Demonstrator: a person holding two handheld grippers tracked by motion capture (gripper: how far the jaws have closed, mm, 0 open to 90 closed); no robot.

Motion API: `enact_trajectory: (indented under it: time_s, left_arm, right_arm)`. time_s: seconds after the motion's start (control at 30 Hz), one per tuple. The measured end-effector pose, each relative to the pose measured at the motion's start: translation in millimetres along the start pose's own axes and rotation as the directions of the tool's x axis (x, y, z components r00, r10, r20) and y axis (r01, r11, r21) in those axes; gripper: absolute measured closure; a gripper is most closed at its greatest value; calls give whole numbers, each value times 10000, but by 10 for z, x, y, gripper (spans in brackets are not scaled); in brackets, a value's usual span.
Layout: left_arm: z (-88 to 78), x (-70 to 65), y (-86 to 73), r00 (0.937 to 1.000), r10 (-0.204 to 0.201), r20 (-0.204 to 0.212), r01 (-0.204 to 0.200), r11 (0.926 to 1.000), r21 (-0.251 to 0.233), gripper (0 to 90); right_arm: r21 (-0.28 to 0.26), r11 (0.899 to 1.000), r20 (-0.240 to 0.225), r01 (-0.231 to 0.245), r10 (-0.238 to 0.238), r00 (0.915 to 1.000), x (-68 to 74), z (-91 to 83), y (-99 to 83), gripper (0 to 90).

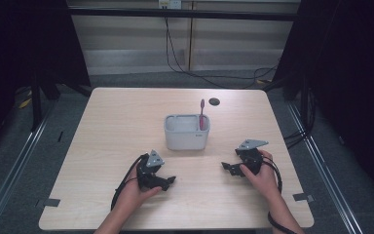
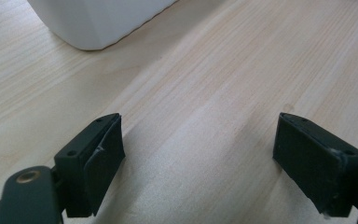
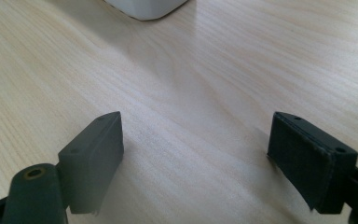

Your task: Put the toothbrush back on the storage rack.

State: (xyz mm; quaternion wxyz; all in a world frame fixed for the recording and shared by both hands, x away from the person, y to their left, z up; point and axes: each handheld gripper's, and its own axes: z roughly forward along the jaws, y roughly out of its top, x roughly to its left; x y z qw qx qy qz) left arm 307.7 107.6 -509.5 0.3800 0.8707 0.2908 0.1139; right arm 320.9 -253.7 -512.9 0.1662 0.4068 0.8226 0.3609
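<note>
The white holder (image 1: 186, 131) is set at the desk (image 1: 107, 126) centre, a pink toothbrush (image 1: 202, 115) upright inside. The left gripper (image 1: 169, 180) and right gripper (image 1: 225, 167) are held near it, jaws spread, nothing gripped.

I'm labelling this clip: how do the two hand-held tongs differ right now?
The left tongs lie nearer the table's front edge and point right; the right tongs lie farther back and point left. Both are open, hold nothing, and flank the white rectangular plastic holder with the pink toothbrush standing in it.
</note>
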Motion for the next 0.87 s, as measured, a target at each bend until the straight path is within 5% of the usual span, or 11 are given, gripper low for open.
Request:
enact_trajectory:
  time_s: [0.87]
  left_arm:
    - [0, 0, 0, 10000, -7, 2, 7, 10000, -3, 157]
  right_arm:
    - [60, 10000, -71, -58, 59, 10000, -13, 5, 4, 160]
